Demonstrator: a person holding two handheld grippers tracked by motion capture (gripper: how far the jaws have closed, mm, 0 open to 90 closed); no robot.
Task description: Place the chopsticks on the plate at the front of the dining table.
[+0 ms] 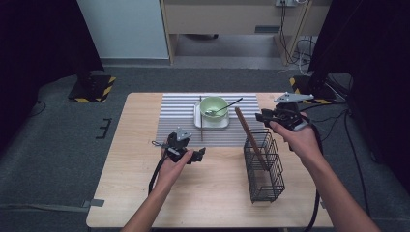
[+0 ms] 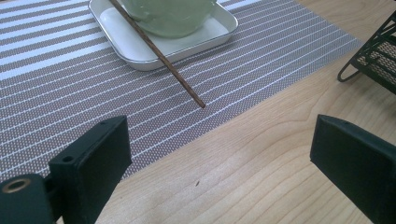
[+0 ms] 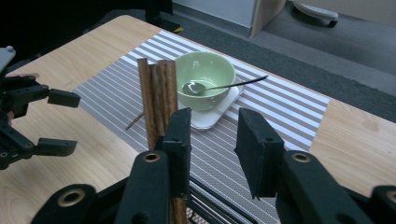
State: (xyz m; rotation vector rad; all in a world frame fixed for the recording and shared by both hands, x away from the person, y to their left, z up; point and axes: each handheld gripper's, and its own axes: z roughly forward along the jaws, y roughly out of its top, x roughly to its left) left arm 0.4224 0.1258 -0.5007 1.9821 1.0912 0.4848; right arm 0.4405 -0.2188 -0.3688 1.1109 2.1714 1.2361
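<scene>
Left gripper (image 1: 193, 155): near table (image 1: 212, 198) edge, jaws wide, empty. Basket (image 1: 263, 166): right, holding wooden sticks (image 1: 250, 137). Right gripper (image 1: 267, 117): just beyond basket, jaws partly closed, empty, beside the sticks. Bowl (image 1: 214, 107) with spoon (image 1: 226, 107) on tray (image 1: 199, 121), chopstick (image 1: 200, 118) alongside, on mat (image 1: 174, 118)

Evenly lit from overhead, bright on the tabletop (image 1: 212, 193), dark along both sides of the room. Soft, short shadows under the wire basket (image 1: 263, 166) near the tabletop's right edge. Faint sheen on the green bowl (image 3: 205, 79). Slightly soft and grainy throughout; near black jaws blurred in both gripper views
</scene>
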